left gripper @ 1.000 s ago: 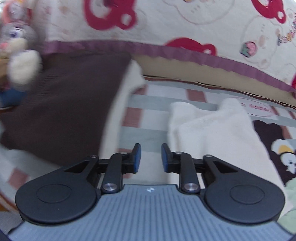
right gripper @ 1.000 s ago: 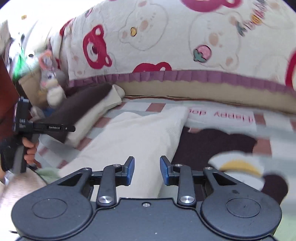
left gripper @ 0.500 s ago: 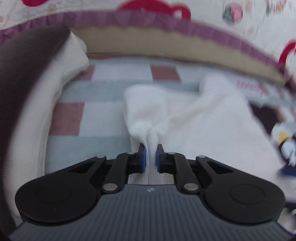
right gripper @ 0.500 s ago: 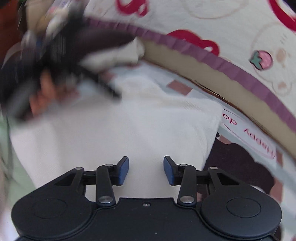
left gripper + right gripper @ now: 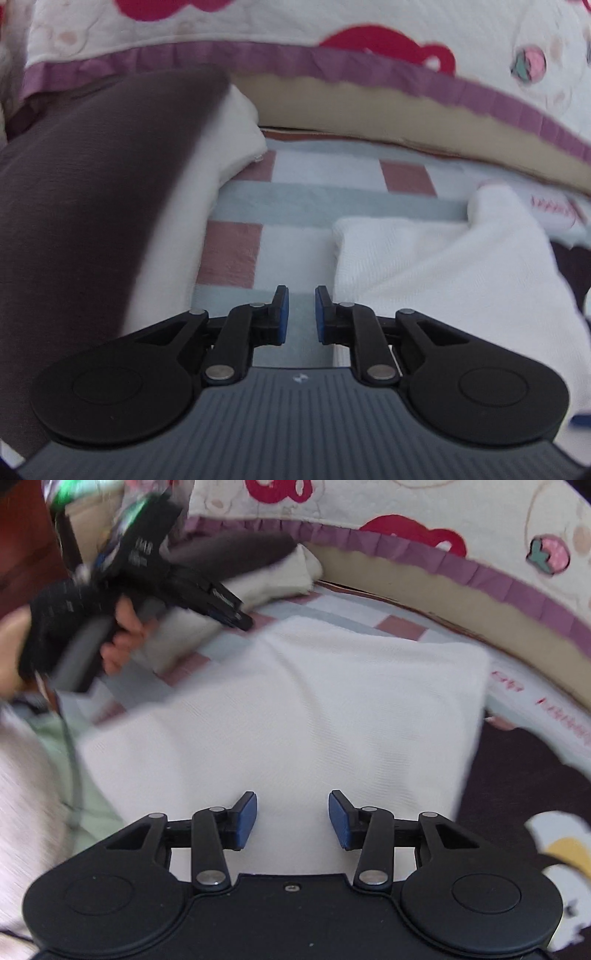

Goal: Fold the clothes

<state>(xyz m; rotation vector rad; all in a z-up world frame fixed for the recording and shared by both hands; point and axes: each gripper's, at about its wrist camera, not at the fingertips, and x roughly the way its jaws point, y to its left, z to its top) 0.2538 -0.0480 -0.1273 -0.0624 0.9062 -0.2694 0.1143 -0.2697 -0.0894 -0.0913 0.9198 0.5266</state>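
Note:
A white folded garment [image 5: 443, 277] lies on the checkered blanket; in the right wrist view the same garment [image 5: 314, 720] fills the middle. My left gripper [image 5: 300, 314] hovers just left of its edge with the jaws opening. Only blanket shows in the narrow gap. In the right wrist view the left gripper [image 5: 229, 613] is blurred, held by a gloved hand [image 5: 122, 635] at the garment's far left corner. My right gripper [image 5: 292, 818] stands open low over the garment's near part, gripping nothing.
A dark brown folded piece [image 5: 92, 184] rests on a cream one [image 5: 221, 147] at the left. A bear-print quilt [image 5: 295, 29] with a purple frill closes off the back. A dark patch [image 5: 517, 775] with a cartoon lies right. Pale green cloth [image 5: 55, 738] lies near left.
Half a second ago my left gripper pinched the white garment's edge; it has let go and shifted left off it. My right gripper opened wider and dropped over the garment.

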